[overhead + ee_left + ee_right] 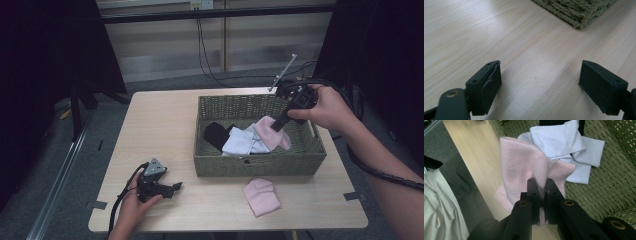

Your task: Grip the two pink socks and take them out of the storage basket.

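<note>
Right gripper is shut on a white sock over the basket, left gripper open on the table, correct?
Not quite: the sock in the right gripper is pink, not white, as the right gripper view shows. It is over the basket, and the left gripper is open on the table.

The pink sock (524, 167) is soft, fuzzy knit cloth; the basket (260, 165) is rough woven fibre; the surface (499, 37) is smooth, matt pale wood.

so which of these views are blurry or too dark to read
High view: dim, black at both upper corners, table and basket readable. Left gripper view: jaws soft, pale glare on the wood. Right gripper view: pink sock sharp, nearest gripper parts blurred.
</note>
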`<state>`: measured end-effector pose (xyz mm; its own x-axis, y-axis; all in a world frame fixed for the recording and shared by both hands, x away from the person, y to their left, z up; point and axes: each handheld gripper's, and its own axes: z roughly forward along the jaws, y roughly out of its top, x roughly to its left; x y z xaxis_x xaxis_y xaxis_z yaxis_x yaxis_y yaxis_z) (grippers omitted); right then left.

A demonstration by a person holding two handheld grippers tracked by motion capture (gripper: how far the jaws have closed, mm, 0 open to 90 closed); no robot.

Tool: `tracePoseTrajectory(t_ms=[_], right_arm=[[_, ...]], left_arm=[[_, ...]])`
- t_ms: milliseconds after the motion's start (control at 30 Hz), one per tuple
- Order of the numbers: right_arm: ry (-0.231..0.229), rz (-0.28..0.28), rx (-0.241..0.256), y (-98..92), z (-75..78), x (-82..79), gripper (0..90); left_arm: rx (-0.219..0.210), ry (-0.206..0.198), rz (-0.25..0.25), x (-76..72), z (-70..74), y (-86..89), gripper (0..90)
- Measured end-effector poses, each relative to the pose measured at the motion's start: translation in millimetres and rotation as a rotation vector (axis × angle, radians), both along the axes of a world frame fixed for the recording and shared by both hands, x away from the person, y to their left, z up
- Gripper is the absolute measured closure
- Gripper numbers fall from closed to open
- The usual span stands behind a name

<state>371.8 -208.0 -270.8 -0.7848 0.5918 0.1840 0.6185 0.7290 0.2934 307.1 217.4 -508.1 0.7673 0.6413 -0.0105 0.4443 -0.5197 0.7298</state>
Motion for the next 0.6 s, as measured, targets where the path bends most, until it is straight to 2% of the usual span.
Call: tracePoseTrajectory(t_ms=[233,600], right_arm=[[0.001,0.034,0.011,2.2,3.3,-12.1,84.0],[0.006,0.088,0.022,7.7,-1.5,-29.7,83.8]], left_arm=[[0.0,0.0,0.0,0.0,0.0,0.0,17.6],[0.0,-0.001,0.0,0.0,-0.1,0.0,17.6]])
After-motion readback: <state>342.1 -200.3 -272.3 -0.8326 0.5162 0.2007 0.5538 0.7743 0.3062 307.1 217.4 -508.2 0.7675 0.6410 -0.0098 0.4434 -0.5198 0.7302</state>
